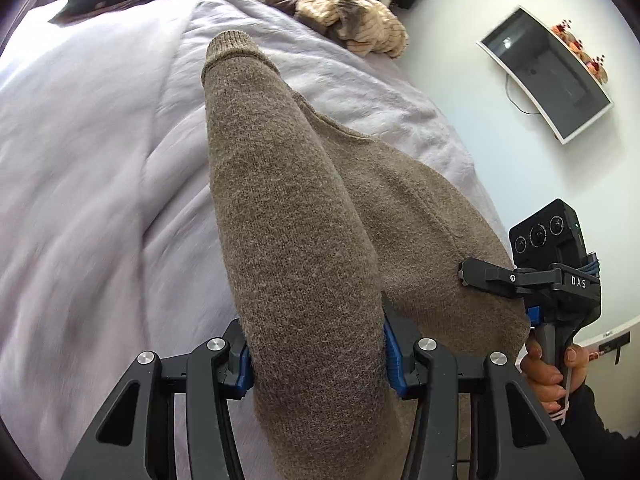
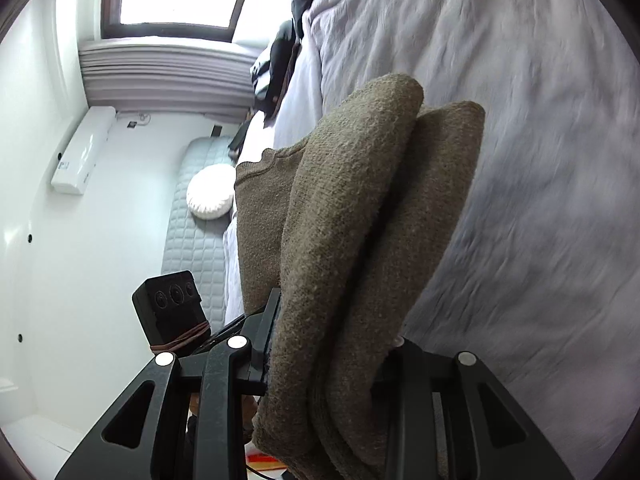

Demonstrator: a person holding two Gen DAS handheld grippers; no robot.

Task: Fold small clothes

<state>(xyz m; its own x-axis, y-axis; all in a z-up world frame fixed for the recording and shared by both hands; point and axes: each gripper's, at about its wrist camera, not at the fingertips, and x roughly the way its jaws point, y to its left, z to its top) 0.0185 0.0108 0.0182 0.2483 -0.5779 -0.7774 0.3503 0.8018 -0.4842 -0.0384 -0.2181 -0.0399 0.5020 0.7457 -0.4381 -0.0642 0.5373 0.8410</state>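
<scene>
We have the brown knit sweater [image 1: 304,248] lifted off the lilac bedspread [image 1: 100,160], left gripper [image 1: 316,354] clamped around a thick roll and right gripper [image 2: 332,360] pinching bunched layers; soft, springy and fairly light, it should droop ahead of both grips.

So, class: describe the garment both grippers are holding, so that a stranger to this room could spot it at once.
Start at the bed with the pale lilac cover. Lifted above it, clamped in the left gripper and the right gripper, is a brown-grey knitted sweater. Unlike the striped beige clothes heaped at the far end, it is plain and fuzzy, with a ribbed cuff.
</scene>
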